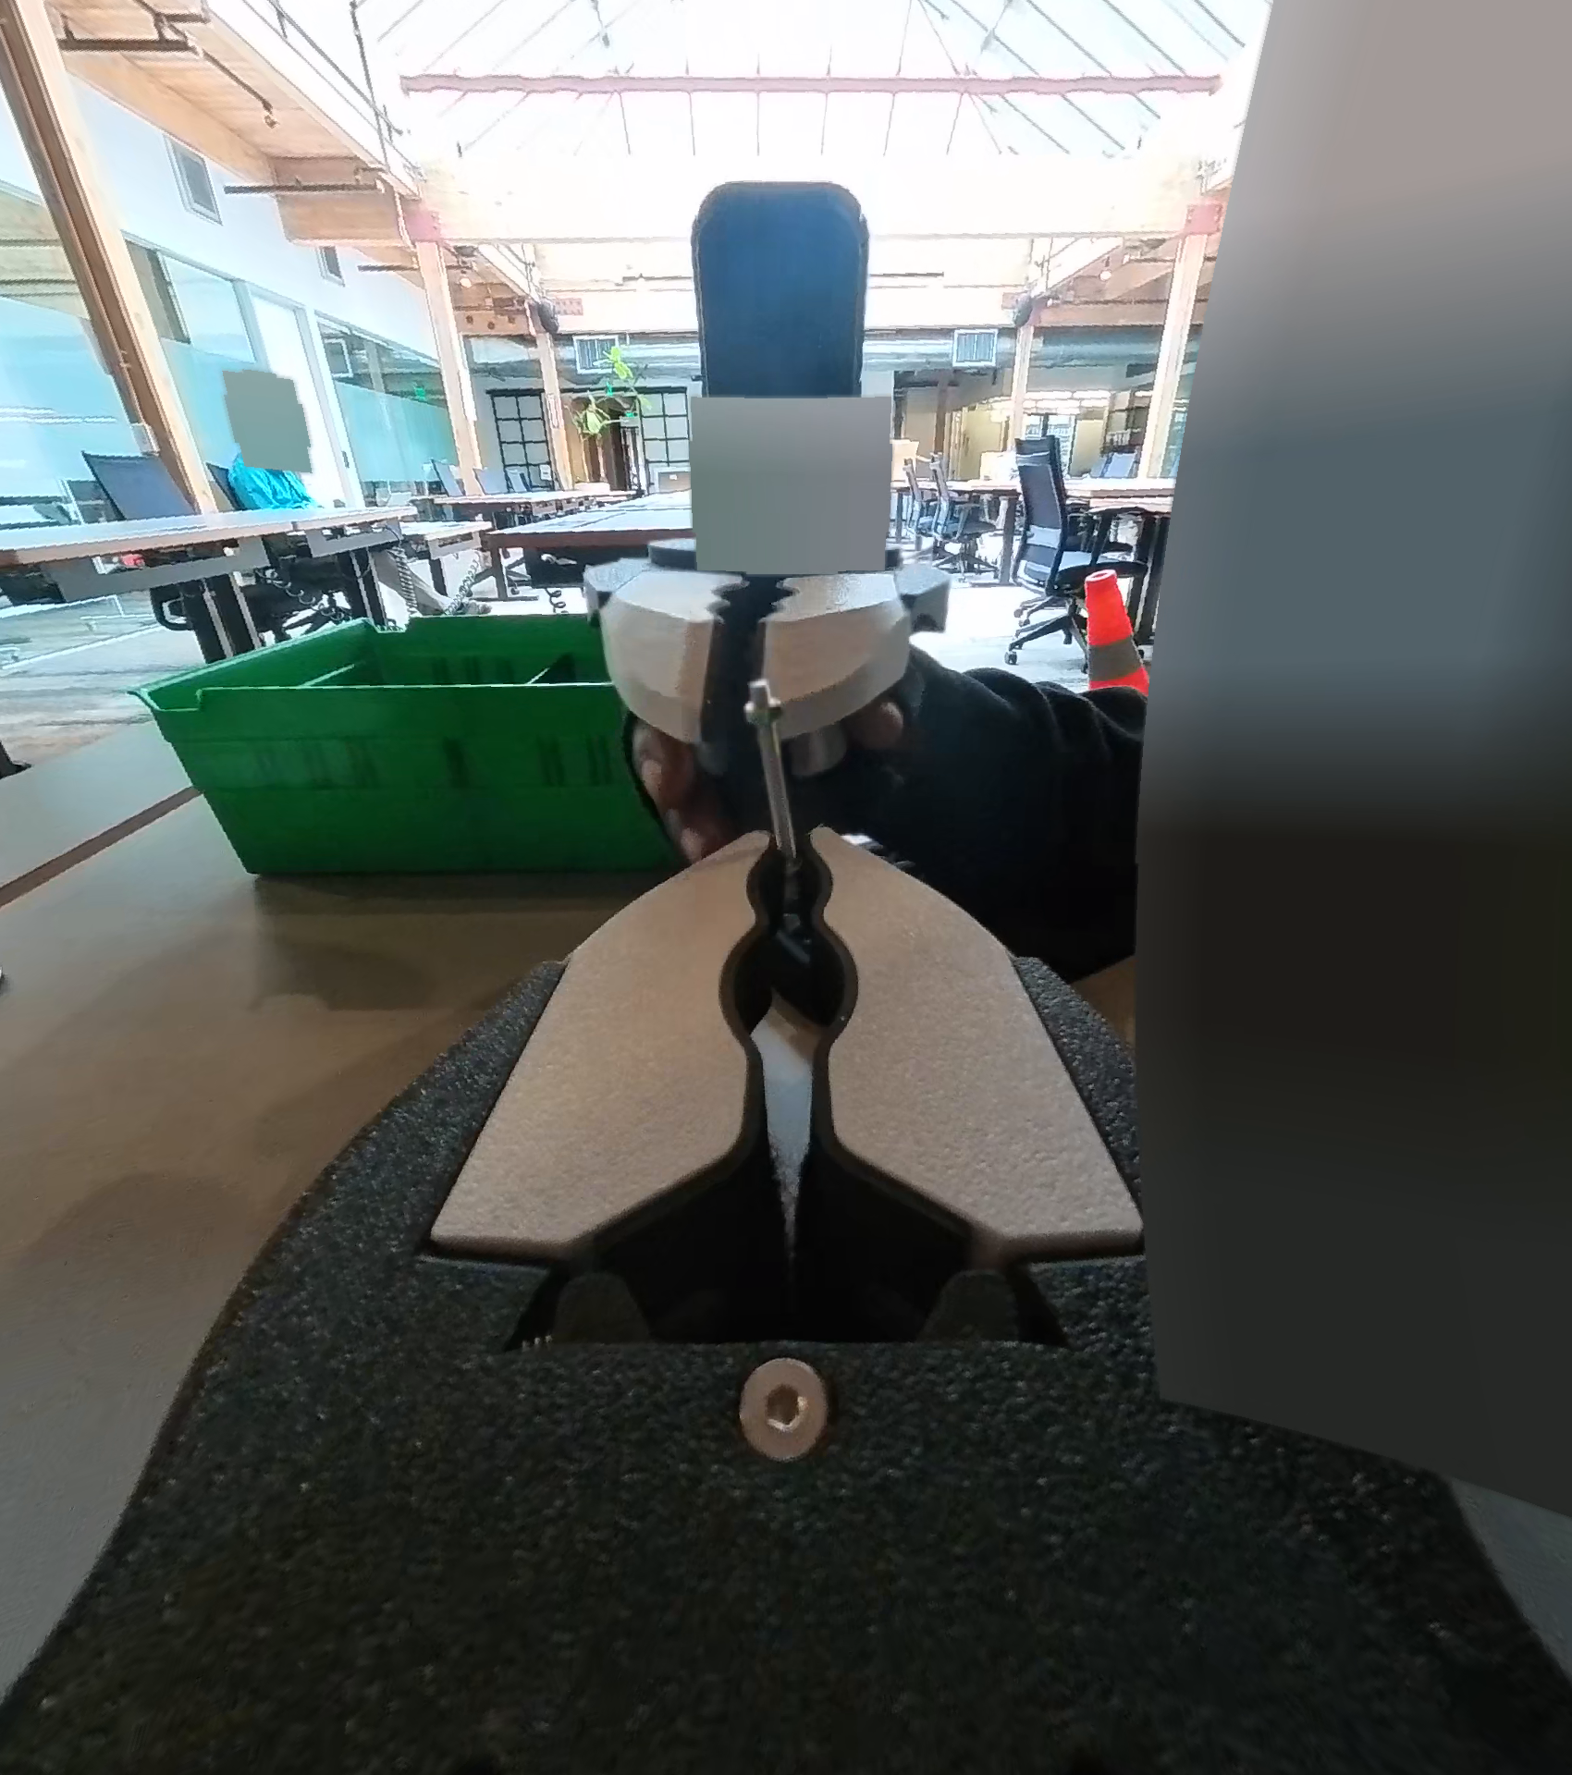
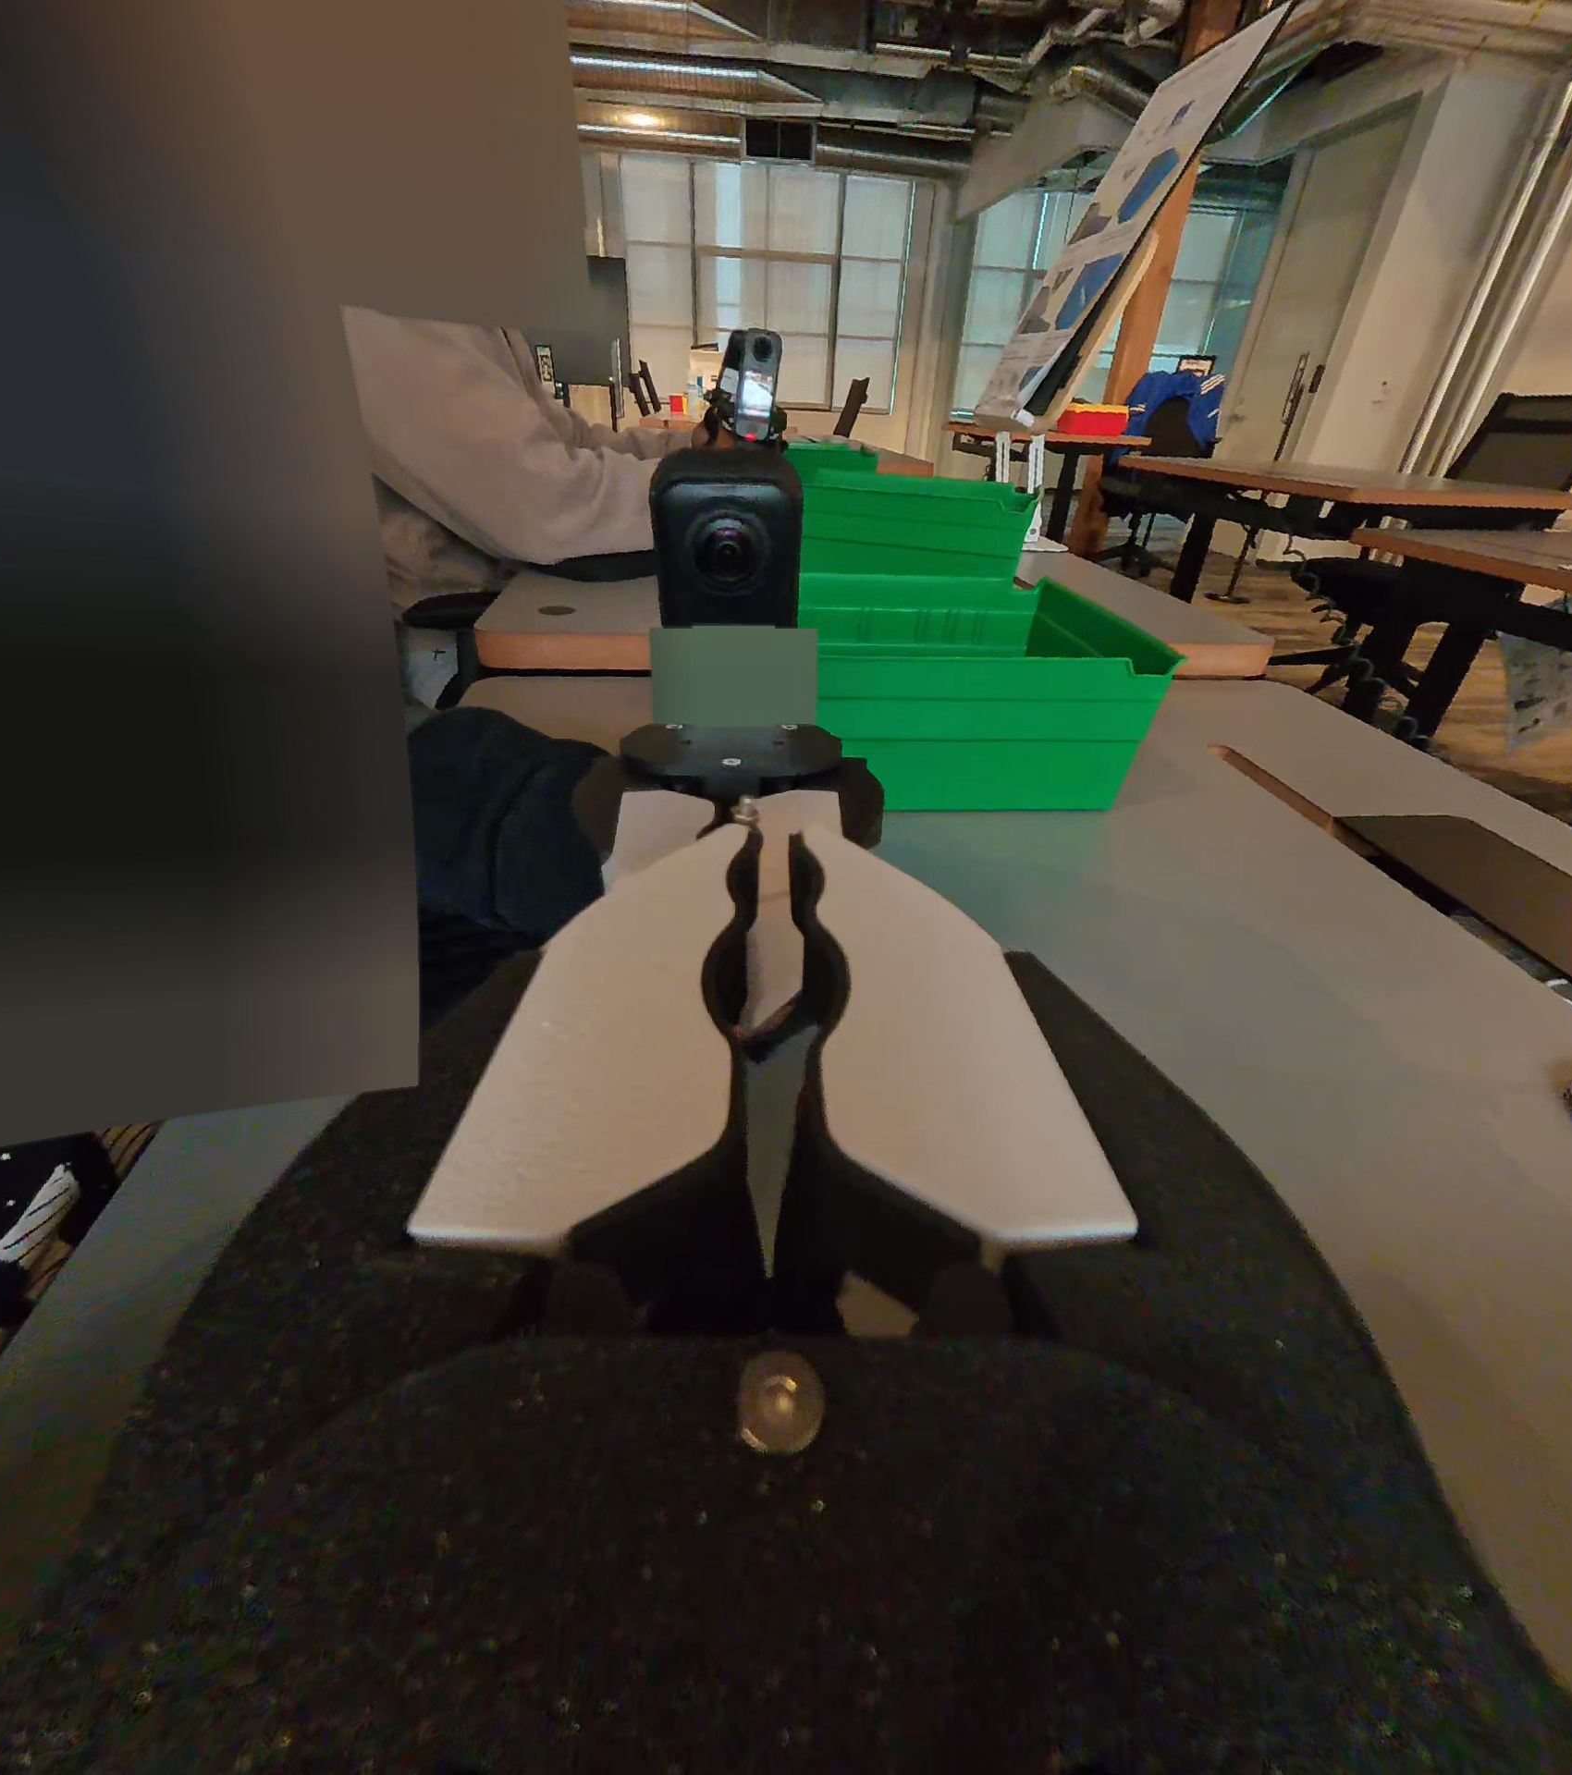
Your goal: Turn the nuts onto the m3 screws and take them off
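In the left wrist view the left tool (image 1: 790,850) is nearest, its two pale fingers (image 1: 667,970) pressed together on the lower end of a thin silver M3 screw (image 1: 777,778). The screw is the landmark here. Its long axis runs almost straight forward from the left fingertips and a little upward, so the free end points away from the left tool. Near that free end sits a small nut (image 1: 760,708), with only a short piece of thread beyond it.

Just behind the nut, directly on the line of the screw, stands the right tool (image 1: 744,663), facing back toward the screw. In the right wrist view the right tool (image 2: 771,838) is almost closed, with a narrow slit between the tips, and the nut (image 2: 746,814) lies just beyond them and slightly to their left. Whether the pads really touch the nut is hard to say, but it seems they do not press on it.

So the right tool is probably the one to work the nut, coming along the axis of the screw.

Farther behind the screw a green bin (image 1: 407,740) stands on the counter (image 1: 138,1009).
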`<state>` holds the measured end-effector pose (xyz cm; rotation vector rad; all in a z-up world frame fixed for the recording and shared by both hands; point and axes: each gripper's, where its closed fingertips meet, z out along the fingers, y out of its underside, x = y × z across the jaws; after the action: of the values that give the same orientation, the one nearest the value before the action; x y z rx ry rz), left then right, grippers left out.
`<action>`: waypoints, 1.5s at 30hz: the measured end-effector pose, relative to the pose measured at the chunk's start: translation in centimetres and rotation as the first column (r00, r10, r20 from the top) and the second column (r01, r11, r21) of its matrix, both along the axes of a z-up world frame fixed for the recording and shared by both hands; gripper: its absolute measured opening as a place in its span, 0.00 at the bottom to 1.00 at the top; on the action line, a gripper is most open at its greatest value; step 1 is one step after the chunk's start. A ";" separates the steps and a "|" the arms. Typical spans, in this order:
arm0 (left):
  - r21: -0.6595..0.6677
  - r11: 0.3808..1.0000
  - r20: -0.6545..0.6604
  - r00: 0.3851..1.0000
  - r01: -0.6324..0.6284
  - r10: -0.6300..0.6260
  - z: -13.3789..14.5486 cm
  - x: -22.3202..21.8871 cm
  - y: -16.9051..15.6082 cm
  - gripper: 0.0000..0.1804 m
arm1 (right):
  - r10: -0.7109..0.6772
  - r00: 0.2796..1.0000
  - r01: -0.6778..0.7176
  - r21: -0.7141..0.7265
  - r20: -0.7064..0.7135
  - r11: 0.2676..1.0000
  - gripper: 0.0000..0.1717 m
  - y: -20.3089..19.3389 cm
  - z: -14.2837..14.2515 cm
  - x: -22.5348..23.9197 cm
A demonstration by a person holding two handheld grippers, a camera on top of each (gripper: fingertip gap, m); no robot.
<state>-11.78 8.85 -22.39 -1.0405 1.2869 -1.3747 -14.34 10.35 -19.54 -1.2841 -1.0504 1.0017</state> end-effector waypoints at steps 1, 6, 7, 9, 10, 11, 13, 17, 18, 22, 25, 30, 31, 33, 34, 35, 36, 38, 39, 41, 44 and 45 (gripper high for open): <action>0.001 1.000 -0.001 1.000 0.000 0.000 0.0 0.0 0.0 0.01 | -0.001 1.000 0.001 0.000 -0.005 1.000 0.03 0.0 0.1 0.2; 0.002 1.000 -0.005 1.000 -0.002 0.002 -0.1 0.1 0.0 0.01 | 0.025 0.999 -0.025 -0.006 -0.034 1.000 0.13 -0.4 0.3 -0.2; 0.004 1.000 -0.009 1.000 -0.001 0.001 -0.2 0.1 -0.1 0.01 | 0.032 0.999 -0.032 -0.006 -0.025 0.999 0.16 -0.5 0.2 -0.5; 0.008 1.000 -0.017 1.000 0.002 -0.002 -0.3 0.2 -0.2 0.01 | 0.030 0.999 -0.030 -0.009 -0.012 1.000 0.19 -0.5 -0.1 -1.1; 0.008 1.000 -0.021 1.000 0.006 -0.006 -0.4 0.3 -0.3 0.01 | 0.024 1.000 -0.024 -0.011 -0.013 1.000 0.19 -0.4 -0.2 -1.4; 0.009 1.000 -0.025 1.000 0.008 -0.008 -0.5 0.3 -0.3 0.01 | 0.019 1.000 -0.019 -0.015 -0.014 1.000 0.19 -0.4 -0.2 -1.6; 0.015 1.000 -0.033 0.999 0.013 -0.012 -0.6 0.4 -0.5 0.01 | 0.001 1.000 -0.001 -0.021 -0.012 1.000 0.19 -0.1 -0.4 -1.9; 0.013 1.000 -0.028 0.999 0.017 -0.017 -0.5 0.4 -0.5 0.01 | -0.009 1.000 0.009 -0.016 0.001 1.000 0.09 0.1 -0.5 -1.5; 0.009 1.000 -0.023 1.000 0.015 -0.015 -0.4 0.3 -0.4 0.01 | -0.004 1.000 0.004 -0.017 -0.002 1.000 0.08 0.0 -0.4 -1.3; -0.005 1.000 -0.001 1.000 0.004 -0.004 0.0 0.0 -0.1 0.01 | 0.004 1.000 -0.004 -0.007 -0.012 1.000 0.04 -0.1 0.0 -0.6; -0.007 1.000 0.005 1.000 0.002 -0.002 0.1 0.0 0.0 0.00 | -0.003 1.000 0.003 -0.004 -0.013 1.000 0.03 0.0 0.1 -0.2; -0.005 1.000 0.001 1.000 0.003 -0.003 0.0 0.0 0.0 0.01 | 0.014 0.999 -0.014 -0.006 -0.045 1.000 0.06 -0.3 0.6 0.0; -0.005 1.000 0.000 1.000 0.002 -0.002 0.0 0.0 0.0 0.01 | 0.018 0.999 -0.018 -0.005 -0.047 1.000 0.10 -0.3 0.5 -0.2; 0.001 1.000 -0.007 1.000 0.002 -0.002 -0.1 0.1 -0.1 0.01 | 0.013 0.999 -0.013 -0.002 -0.031 1.000 0.15 -0.3 0.3 -0.7; 0.003 1.000 -0.011 1.000 0.004 -0.004 -0.2 0.1 -0.2 0.01 | 0.009 1.000 -0.009 -0.004 -0.027 1.000 0.16 -0.3 0.2 -1.0; 0.004 1.000 -0.016 1.000 0.006 -0.006 -0.3 0.2 -0.2 0.01 | 0.004 1.000 -0.004 -0.008 -0.027 1.000 0.16 -0.2 0.1 -1.2; 0.006 1.000 -0.021 1.000 0.009 -0.008 -0.4 0.3 -0.3 0.01 | -0.006 1.000 0.006 -0.013 -0.026 1.000 0.16 -0.1 0.0 -1.4; 0.011 1.000 -0.030 0.999 0.012 -0.012 -0.6 0.4 -0.4 0.01 | -0.012 1.000 0.011 -0.020 -0.017 1.000 0.16 0.1 -0.2 -1.8; 0.011 1.000 -0.031 0.999 0.014 -0.013 -0.6 0.4 -0.5 0.01 | -0.010 1.000 0.010 -0.021 -0.015 1.000 0.16 0.0 -0.3 -1.9; 0.010 1.000 -0.031 0.999 0.016 -0.016 -0.6 0.4 -0.5 0.01 | -0.013 1.000 0.012 -0.021 -0.011 1.000 0.15 0.1 -0.4 -1.9; 0.007 1.000 -0.025 1.000 0.016 -0.016 -0.5 0.3 -0.4 0.01 | -0.013 1.000 0.013 -0.018 -0.015 1.000 0.08 0.1 -0.2 -1.6; 0.006 1.000 -0.022 1.000 0.015 -0.015 -0.4 0.3 -0.4 0.01 | -0.008 1.000 0.008 -0.018 -0.015 1.000 0.07 0.0 -0.2 -1.5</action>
<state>-11.49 8.46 -22.82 -1.0470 1.3165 -1.3733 -15.82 10.35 -19.75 -1.2929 -1.0263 1.0158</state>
